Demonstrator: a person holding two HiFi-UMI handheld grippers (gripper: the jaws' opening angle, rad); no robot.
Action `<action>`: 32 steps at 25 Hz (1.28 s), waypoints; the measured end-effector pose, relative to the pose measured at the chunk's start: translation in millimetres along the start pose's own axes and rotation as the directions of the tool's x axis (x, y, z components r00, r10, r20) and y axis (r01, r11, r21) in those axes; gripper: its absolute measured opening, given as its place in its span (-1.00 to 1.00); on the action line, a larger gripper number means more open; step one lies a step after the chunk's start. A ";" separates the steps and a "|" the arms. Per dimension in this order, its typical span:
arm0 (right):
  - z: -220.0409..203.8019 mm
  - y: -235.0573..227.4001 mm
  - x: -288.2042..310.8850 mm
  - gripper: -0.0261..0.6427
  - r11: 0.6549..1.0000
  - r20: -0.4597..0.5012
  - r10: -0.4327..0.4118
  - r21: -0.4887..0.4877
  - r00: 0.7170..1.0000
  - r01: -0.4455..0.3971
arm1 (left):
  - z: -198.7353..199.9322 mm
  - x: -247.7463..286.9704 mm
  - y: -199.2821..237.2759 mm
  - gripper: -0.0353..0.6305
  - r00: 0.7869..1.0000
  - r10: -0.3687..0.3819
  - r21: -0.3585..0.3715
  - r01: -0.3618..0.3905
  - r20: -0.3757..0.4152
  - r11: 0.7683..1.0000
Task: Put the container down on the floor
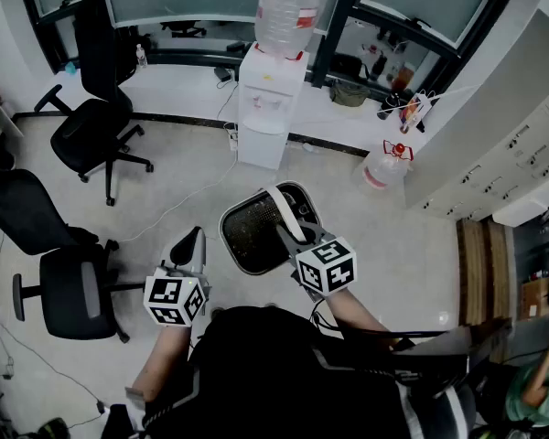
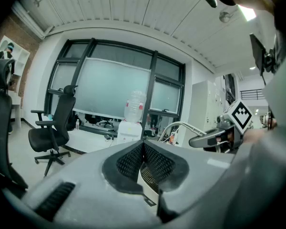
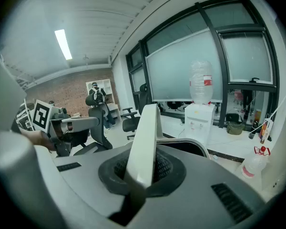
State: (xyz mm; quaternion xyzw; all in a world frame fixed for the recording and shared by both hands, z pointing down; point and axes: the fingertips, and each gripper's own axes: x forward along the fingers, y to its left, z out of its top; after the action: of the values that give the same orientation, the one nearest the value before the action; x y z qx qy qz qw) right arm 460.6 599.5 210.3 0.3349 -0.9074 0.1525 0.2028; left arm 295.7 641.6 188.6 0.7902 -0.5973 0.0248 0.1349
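**Container hangs from the right hand-held gripper over open floor**

The person's dark-clad torso (image 1: 284,364) fills the near edge of the head view, with both arms reaching out beyond it. The right hand-held gripper (image 1: 291,234) is closed tight on the white handle (image 3: 145,142) of the container (image 1: 252,236). The flat band rises upright between its pads and fills the slot. The left hand-held gripper (image 1: 194,238) is just left of the container and apart from it, with its jaws together and nothing between them.

The container is a dark mesh bin with a pale rim, and its mouth faces straight up at the head camera. The mouth is oval and slightly longer from left to right. The handle arches across it from the far rim to the near one (whether the base touches the floor (image 1: 183,172) cannot be told from above).

Bare floor lies left of the container and beyond it. On the far side stands a white water dispenser (image 1: 265,108), with a cable (image 1: 197,195) trailing from it toward the left. Two black office chairs (image 1: 96,135) (image 1: 64,282) stand well apart on the left. A spare water jug (image 1: 382,167) and grey cabinets (image 1: 503,154) close off the right side.
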 end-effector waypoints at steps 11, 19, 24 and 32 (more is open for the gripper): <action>-0.1 3.9 4.3 -0.90 1.000 -0.002 0.001 0.006 1.000 -0.001 | -3.1 -3.5 8.2 -0.87 1.000 0.013 -0.005 -0.013 -0.001 1.000; 3.8 11.6 7.6 -0.90 1.000 0.005 -0.011 0.016 1.000 0.011 | -5.7 -12.0 17.0 -0.87 1.000 0.008 -0.006 -0.008 -0.002 1.000; 5.1 23.0 15.1 -0.90 1.000 0.001 -0.017 0.011 1.000 0.017 | -8.3 -21.5 31.8 -0.87 1.000 0.010 -0.024 -0.009 0.007 1.000; 10.9 43.3 24.4 -0.90 0.999 -0.001 -0.028 0.020 1.000 0.028 | -8.7 -37.8 53.1 -0.87 1.000 -0.008 -0.038 0.009 0.016 0.999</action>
State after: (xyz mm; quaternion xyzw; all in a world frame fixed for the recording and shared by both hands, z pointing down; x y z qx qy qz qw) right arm 411.8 613.3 206.2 0.3494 -0.9011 0.1590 0.2017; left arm 235.6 665.8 199.1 0.7902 -0.5953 0.0066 0.1452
